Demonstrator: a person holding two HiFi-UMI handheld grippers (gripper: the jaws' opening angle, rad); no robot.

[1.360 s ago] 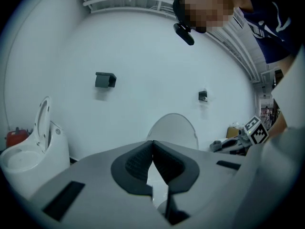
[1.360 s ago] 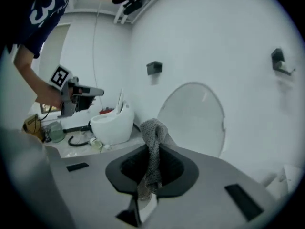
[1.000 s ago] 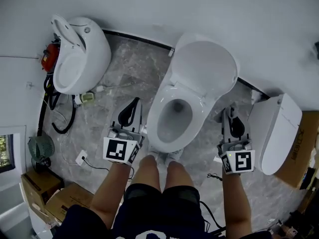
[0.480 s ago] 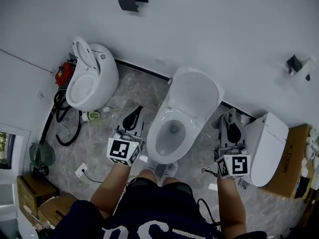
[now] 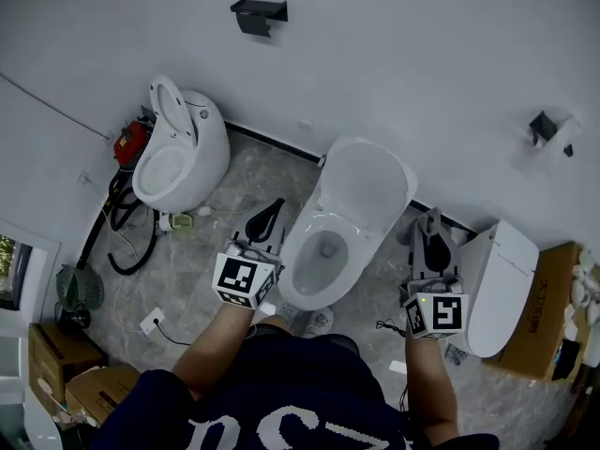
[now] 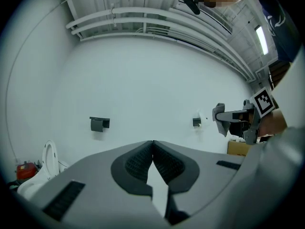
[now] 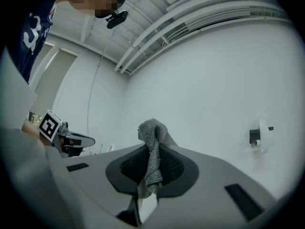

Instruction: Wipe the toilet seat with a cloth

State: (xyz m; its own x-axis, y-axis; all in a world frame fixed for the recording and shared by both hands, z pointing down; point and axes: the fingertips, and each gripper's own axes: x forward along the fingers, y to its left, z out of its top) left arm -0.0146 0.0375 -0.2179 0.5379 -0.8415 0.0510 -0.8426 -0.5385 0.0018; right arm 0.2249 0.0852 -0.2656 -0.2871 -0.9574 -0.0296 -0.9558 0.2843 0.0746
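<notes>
Presently, head view: centre toilet (image 5: 314,293) stands w/ lid (image 5: 367,184) raised; toilet seat (image 5: 292,256) reads as the white ring round the bowl opening, though seat vs. rim cannot be separated at this res.; the bowl holds only the dark drain at its bottom. Second toilet (image 5: 192,157) stands to the left, lid up, bowl interior plain white. Cardboard boxes (image 5: 61,364) sit at lower left; contents not readable.

Left gripper (image 6: 152,144): jaws closed pad to pad, nothing between them; held just beside the bowl's left flank. Right gripper (image 7: 151,146): jaws clamped on the cloth (image 7: 153,130), a grey knit fabric; one fold stands up above the pads and the rest hangs down between them; held off the bowl's right side, apart from the seat, between the centre toilet and a third white unit (image 5: 506,275).

View differences: the cloth is plain only in the right gripper view; in the head view it is too small to make out. Neither gripper view shows the centre bowl; both face the white wall, and each shows the other gripper off to one side. The left gripper view shows a dark wall bracket (image 6: 99,123) and the edge of the second toilet.

Vs. 1.0 s ago: head view takes in more wall, incl. the bracket, and the toilets appear smaller; vs. 0.5 s ago: the left gripper sits closer to the bowl; both grippers still flank it.
</notes>
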